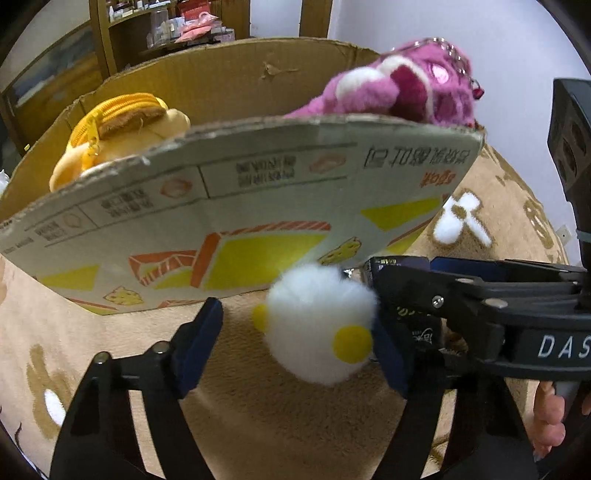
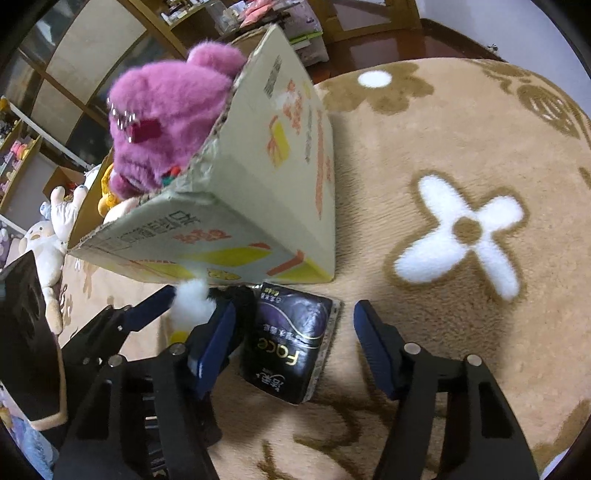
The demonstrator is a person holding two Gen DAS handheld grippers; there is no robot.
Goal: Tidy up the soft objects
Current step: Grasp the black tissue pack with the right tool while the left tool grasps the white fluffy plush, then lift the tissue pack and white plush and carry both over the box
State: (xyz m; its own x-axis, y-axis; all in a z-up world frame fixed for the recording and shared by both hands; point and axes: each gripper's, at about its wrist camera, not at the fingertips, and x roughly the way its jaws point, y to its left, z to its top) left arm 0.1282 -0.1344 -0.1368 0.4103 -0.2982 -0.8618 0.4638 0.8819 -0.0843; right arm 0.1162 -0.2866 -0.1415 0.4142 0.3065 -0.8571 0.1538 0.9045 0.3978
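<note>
A cardboard box [image 1: 229, 199] stands on the tan carpet and holds a pink plush bear [image 1: 402, 88] and a yellow plush pouch [image 1: 122, 129]. A white fluffy ball with yellow spots [image 1: 321, 328] lies in front of the box, between the open fingers of my left gripper [image 1: 295, 339], against the right finger. My right gripper [image 2: 295, 336] is open around a black tissue pack [image 2: 288, 343] lying by the box corner [image 2: 295, 221]. The bear [image 2: 166, 122] and white ball [image 2: 192, 299] also show in the right wrist view.
The tan carpet [image 2: 461, 177] with white flower patterns spreads to the right. Several plush toys [image 2: 48, 236] lie at the far left. Wooden shelves [image 1: 155, 29] with items stand behind the box.
</note>
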